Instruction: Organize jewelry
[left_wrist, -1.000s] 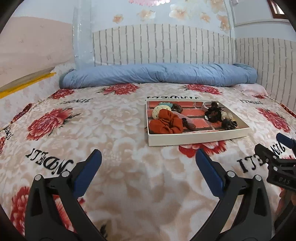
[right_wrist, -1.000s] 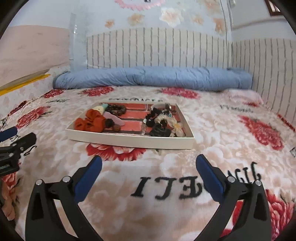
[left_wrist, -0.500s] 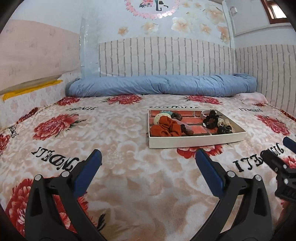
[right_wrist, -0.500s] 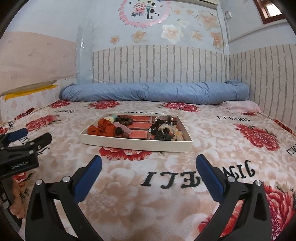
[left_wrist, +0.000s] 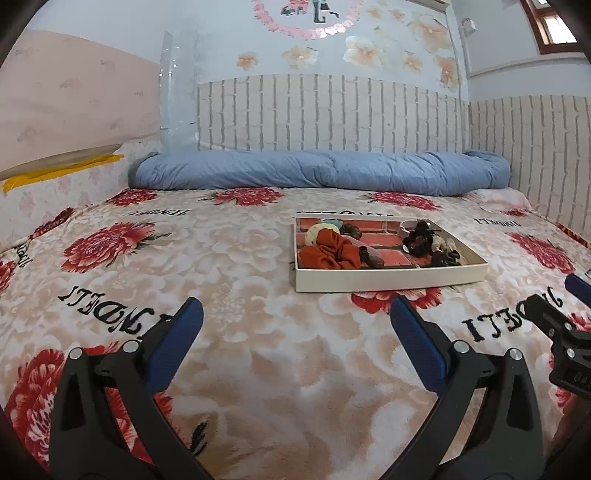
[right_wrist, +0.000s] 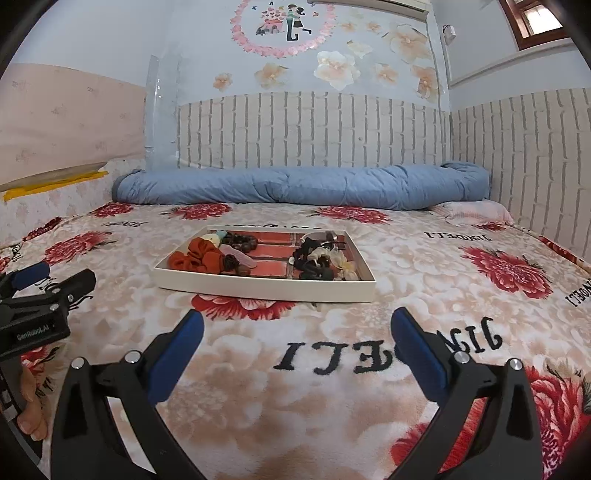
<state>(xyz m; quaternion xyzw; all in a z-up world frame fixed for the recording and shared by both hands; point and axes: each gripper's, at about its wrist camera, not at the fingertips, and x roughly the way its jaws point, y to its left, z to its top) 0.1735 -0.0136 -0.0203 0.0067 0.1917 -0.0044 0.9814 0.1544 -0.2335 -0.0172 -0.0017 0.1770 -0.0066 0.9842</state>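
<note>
Hovering low over the floral blanket (left_wrist: 258, 369), the left gripper (left_wrist: 295, 325) fills the bottom of its frame, jaws spread wide and holding nothing. The right gripper (right_wrist: 297, 328) hangs likewise, spread and empty. Beyond them, at centre frame, sits a shallow white tray (right_wrist: 258, 288) holding an orange scrunchie (right_wrist: 195, 254), dark bead bracelets (right_wrist: 240, 240) and black hair ties (right_wrist: 314, 266). Farthest, a rolled blue quilt (right_wrist: 295, 184) lies against the brick-pattern wall (right_wrist: 314, 129).

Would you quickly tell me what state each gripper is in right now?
Left gripper: open, holding nothing, above the blanket, short of the tray.
Right gripper: open, holding nothing, also short of the tray.
</note>
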